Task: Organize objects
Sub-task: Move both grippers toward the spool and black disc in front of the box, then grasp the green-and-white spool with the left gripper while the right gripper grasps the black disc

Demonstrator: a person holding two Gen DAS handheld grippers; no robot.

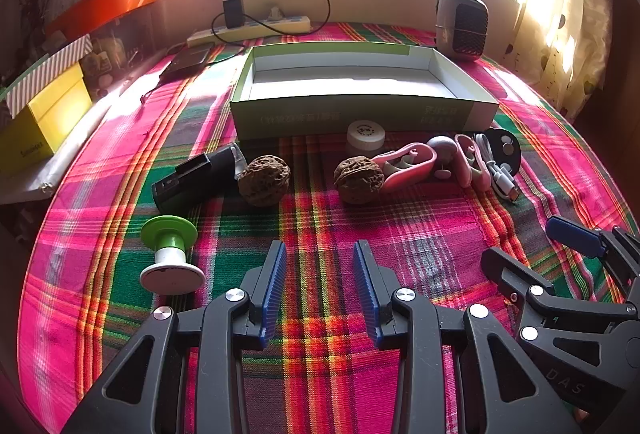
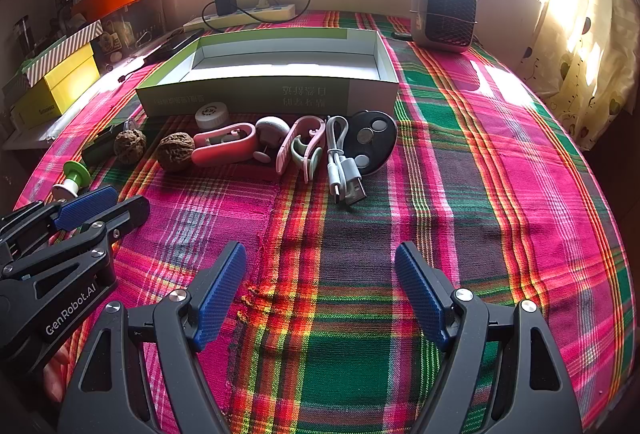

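An open green-and-white box (image 1: 360, 109) (image 2: 260, 93) lies on the plaid cloth. In front of it stands a row of small items: a black device (image 1: 192, 181), two walnuts (image 1: 264, 179) (image 1: 359, 179), a white round jar (image 1: 365, 135), pink clips (image 2: 224, 145), a white USB cable (image 2: 340, 169) and a black oval case (image 2: 372, 141). A green-and-white spool (image 1: 168, 254) lies nearer. My left gripper (image 1: 320, 266) is open over bare cloth, short of the walnuts. My right gripper (image 2: 320, 254) is wide open with nothing between its fingers, short of the cable.
A small heater (image 2: 444, 13) stands at the back right. A power strip (image 1: 248, 29) with a black charger lies against the wall. A yellow box (image 1: 48, 117) and an orange tray (image 1: 104, 5) sit off the left edge. A curtain (image 2: 580, 53) hangs at right.
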